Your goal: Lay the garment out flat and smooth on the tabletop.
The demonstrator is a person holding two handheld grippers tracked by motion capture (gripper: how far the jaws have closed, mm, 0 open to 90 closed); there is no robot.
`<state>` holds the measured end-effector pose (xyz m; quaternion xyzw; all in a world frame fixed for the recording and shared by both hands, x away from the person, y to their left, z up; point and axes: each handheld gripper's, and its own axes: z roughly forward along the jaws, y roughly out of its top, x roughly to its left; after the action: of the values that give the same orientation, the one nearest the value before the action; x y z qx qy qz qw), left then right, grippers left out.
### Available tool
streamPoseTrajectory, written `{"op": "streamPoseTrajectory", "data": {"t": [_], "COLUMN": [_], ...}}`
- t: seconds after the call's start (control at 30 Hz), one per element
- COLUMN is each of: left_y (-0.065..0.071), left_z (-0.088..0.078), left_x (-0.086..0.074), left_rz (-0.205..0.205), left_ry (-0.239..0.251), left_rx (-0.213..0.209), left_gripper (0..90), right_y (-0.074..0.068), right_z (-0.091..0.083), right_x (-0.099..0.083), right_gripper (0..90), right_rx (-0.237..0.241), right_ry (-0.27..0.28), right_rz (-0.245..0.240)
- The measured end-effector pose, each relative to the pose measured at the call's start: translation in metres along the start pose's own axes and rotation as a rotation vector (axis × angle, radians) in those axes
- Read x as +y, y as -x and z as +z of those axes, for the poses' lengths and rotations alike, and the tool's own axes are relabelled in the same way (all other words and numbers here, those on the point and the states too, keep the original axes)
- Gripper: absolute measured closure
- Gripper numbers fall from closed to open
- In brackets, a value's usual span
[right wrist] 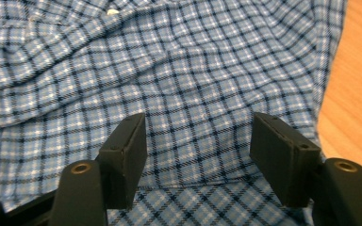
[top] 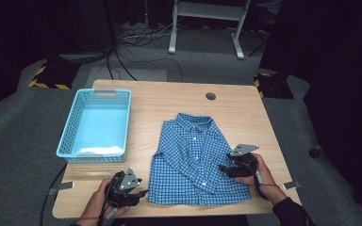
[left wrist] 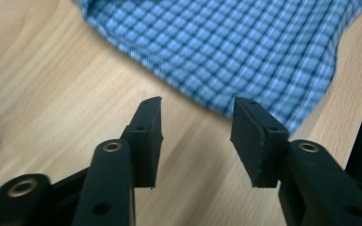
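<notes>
A blue checked shirt lies spread flat on the wooden table, collar away from me. My left gripper sits on the table just off the shirt's lower left corner. In the left gripper view its jaws stand apart over bare wood, and the shirt's edge lies just beyond the tips. My right gripper hovers over the shirt's right side. Its jaws are open above the cloth, with nothing pinched between them.
A light blue plastic basket stands at the table's left, something white along its near wall. A round cable hole sits near the far edge. The table's front edge runs close below both hands.
</notes>
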<state>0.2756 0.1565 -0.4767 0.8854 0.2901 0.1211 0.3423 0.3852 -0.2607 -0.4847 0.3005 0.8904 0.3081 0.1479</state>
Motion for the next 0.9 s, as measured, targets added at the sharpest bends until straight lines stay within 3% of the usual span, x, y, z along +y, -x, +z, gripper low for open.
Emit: {"op": "streamPoseTrajectory", "data": {"t": [0.13,0.27,0.4,0.5,0.7,0.77,0.9], "left_y": [0.004,0.009,0.011,0.011,0.012,0.012,0.006], "left_z": [0.005,0.017,0.034,0.047,0.066,0.071,0.073], "left_x": [0.015,0.031,0.046,0.054,0.056,0.054,0.05], "left_rz": [0.024,0.045,0.063,0.067,0.087,0.089,0.051], "left_ry": [0.008,0.033,0.037,0.039,-0.01,-0.029,-0.013], "left_rx": [-0.005,-0.016,-0.047,-0.068,-0.042,-0.032,-0.066], "left_gripper": [42.0,29.8,22.6,20.0,20.8,22.1,20.2], "right_y": [-0.007,-0.028,-0.052,-0.067,-0.084,-0.086,-0.085], "right_z": [-0.012,-0.023,-0.021,-0.017,-0.004,-0.001,0.002], "right_x": [0.004,0.011,0.018,0.021,0.023,0.023,0.02], "right_gripper": [36.5,36.2,35.4,34.8,35.4,39.7,57.3], "right_rx": [0.015,0.072,0.121,0.15,0.173,0.173,0.196], "right_ry": [0.029,0.069,0.055,0.038,0.002,-0.013,-0.032], "right_rz": [-0.008,-0.062,-0.133,-0.172,-0.22,-0.23,-0.221]}}
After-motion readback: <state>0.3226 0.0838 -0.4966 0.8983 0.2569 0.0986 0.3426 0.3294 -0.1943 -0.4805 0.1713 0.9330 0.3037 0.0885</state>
